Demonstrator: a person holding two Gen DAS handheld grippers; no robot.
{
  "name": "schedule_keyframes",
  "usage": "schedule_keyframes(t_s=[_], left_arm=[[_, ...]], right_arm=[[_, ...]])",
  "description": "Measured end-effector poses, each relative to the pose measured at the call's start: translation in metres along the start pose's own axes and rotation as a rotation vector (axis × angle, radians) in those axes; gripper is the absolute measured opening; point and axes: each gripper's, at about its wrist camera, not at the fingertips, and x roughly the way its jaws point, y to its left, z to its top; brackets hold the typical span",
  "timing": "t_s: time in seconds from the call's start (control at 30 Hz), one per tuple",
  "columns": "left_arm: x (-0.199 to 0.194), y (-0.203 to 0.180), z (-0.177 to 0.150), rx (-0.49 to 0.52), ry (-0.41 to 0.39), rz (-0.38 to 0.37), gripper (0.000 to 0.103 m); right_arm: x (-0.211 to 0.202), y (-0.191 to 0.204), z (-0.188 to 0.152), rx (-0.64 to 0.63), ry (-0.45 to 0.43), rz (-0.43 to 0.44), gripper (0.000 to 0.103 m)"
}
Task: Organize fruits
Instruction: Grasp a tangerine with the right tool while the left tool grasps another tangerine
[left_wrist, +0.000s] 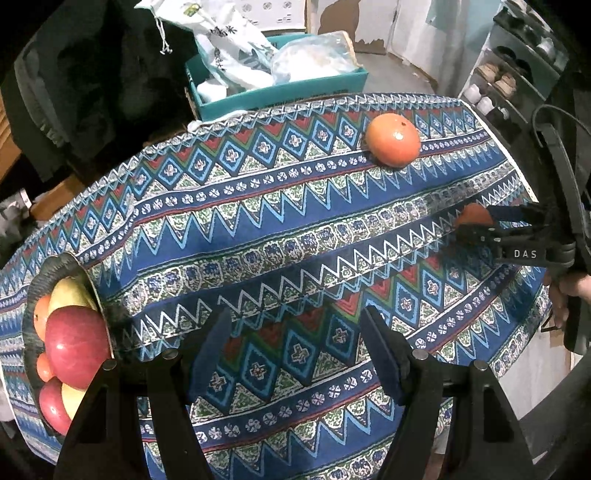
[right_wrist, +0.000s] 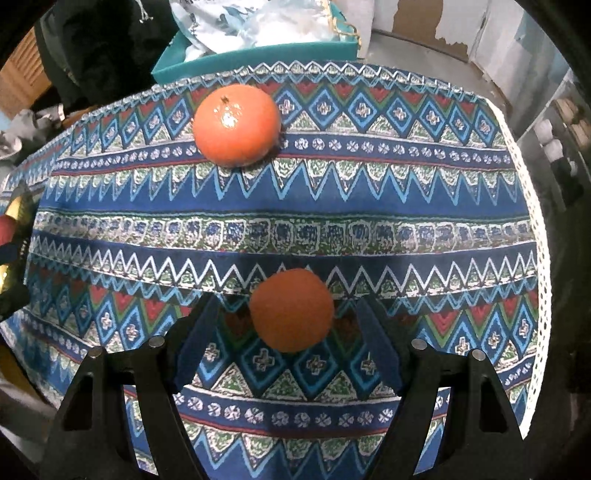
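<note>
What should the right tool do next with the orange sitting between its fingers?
Probably close the right tool on the near orange. Its fingers stand open on either side of the fruit, which rests on the tablecloth ungripped, and the fruit bowl waits to the left.

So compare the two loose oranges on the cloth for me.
The near orange lies between the right gripper's open fingers; the far orange sits untouched near the table's back edge. The far one is glossy with its stem dimple showing; the near one looks matte. Both rest on the patterned cloth.

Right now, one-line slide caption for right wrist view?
Open right claw straddles the near orange on the patterned tablecloth; second orange beyond.
</note>
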Motion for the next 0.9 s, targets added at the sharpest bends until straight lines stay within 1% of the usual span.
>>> schedule_keyframes(t_s=[0.03, 0.07, 0.1, 0.17, 0.23, 0.43, 0.6, 0.73, 0.8, 0.9], left_arm=[[0.001, 0.0, 0.0, -0.001, 0.003, 0.0, 0.074], [0.003, -0.001, 0.001, -0.001, 0.005, 0.0, 0.074], [0.003, -0.001, 0.002, -0.002, 0.006, 0.0, 0.074], [0.004, -0.002, 0.003, -0.004, 0.003, -0.007, 0.074], [0.005, -0.002, 0.005, -0.008, 0.0, -0.014, 0.074], [0.013, -0.005, 0.016, -0.053, 0.009, -0.064, 0.074], [0.02, -0.016, 0.039, -0.062, 0.001, -0.084, 0.074], [0.022, -0.028, 0.06, -0.058, -0.018, -0.095, 0.082], [0.023, -0.036, 0.072, -0.047, -0.024, -0.083, 0.086], [0.028, -0.047, 0.089, -0.025, -0.033, -0.081, 0.086]], right_arm=[[0.002, 0.0, 0.0, 0.0, 0.002, 0.003, 0.076], [0.005, 0.0, 0.0, -0.004, 0.007, 0.008, 0.071], [0.007, 0.001, 0.0, -0.008, 0.015, 0.009, 0.068], [0.009, 0.002, 0.0, -0.015, 0.027, 0.012, 0.053], [0.009, 0.002, -0.001, -0.017, 0.028, 0.001, 0.049], [0.007, 0.0, 0.005, -0.005, 0.013, 0.021, 0.048], [-0.018, -0.014, 0.021, 0.001, -0.038, 0.019, 0.048], [-0.032, -0.024, 0.038, -0.006, -0.076, 0.005, 0.048], [-0.038, -0.03, 0.046, -0.007, -0.092, -0.002, 0.048], [-0.042, -0.038, 0.055, -0.002, -0.103, 0.004, 0.048]])
